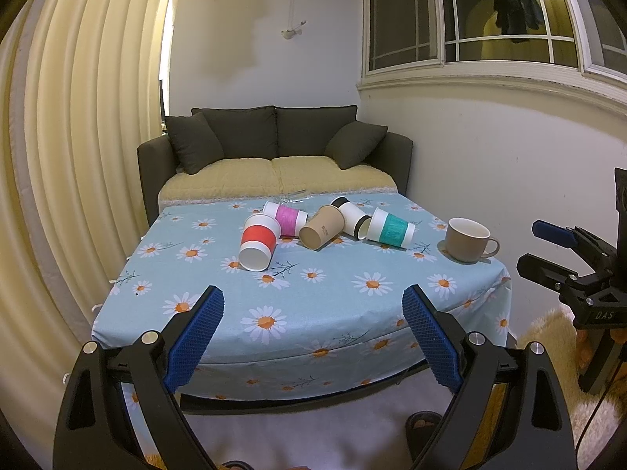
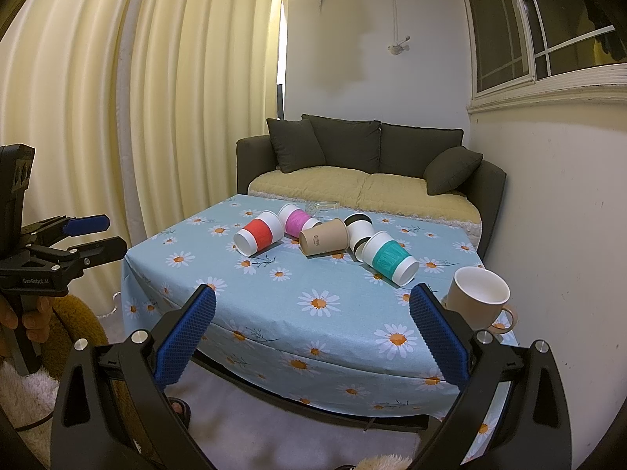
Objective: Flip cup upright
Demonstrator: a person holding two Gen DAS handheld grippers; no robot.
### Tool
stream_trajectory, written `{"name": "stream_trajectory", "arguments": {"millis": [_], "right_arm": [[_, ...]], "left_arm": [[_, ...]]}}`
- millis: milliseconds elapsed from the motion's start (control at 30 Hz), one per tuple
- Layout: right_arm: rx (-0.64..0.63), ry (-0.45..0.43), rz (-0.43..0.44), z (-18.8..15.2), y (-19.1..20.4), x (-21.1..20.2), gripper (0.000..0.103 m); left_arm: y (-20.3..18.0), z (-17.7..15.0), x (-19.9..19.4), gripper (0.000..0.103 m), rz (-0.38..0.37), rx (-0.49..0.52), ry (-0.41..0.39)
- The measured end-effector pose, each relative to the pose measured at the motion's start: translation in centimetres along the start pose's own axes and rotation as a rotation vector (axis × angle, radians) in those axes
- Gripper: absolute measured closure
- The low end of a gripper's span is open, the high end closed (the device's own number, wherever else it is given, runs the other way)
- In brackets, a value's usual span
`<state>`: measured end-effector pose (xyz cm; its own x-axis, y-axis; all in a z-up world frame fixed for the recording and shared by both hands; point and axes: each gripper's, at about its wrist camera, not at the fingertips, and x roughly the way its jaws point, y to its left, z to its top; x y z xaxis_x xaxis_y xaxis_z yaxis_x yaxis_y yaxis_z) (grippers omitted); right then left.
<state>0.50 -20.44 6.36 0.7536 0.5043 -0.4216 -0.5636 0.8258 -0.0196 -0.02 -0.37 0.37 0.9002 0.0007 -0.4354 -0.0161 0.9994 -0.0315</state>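
Note:
Several paper cups lie on their sides on the daisy tablecloth [image 1: 325,301]: a red-sleeved cup [image 1: 258,242] [image 2: 259,237], a pink-sleeved cup [image 1: 285,217] [image 2: 294,220], a plain brown cup [image 1: 322,227] [image 2: 324,237], a black-and-white cup [image 1: 350,217] [image 2: 359,231] and a teal-sleeved cup [image 1: 391,229] [image 2: 388,257]. A beige mug [image 1: 467,239] [image 2: 479,298] stands upright at the right edge. My left gripper [image 1: 313,307] is open and empty, short of the table's near edge. My right gripper [image 2: 312,305] is open and empty, near the front edge, with the mug just beyond its right finger.
A dark sofa [image 1: 274,149] with yellow cushions stands behind the table. Curtains [image 1: 78,156] hang at the left, a wall with a window [image 1: 470,19] at the right. A fluffy rug [image 2: 23,403] and a sandalled foot [image 1: 423,425] are on the floor.

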Motion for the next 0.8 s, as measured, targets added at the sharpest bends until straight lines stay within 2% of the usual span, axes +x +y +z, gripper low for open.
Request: {"name": "stream_trajectory", "arguments": {"millis": [800], "right_arm": [[-0.002,0.001,0.0,-0.14,0.19,0.28,0.005]], "left_arm": [[-0.19,-0.07,0.03,0.013,-0.001,0.002,-0.003]]}}
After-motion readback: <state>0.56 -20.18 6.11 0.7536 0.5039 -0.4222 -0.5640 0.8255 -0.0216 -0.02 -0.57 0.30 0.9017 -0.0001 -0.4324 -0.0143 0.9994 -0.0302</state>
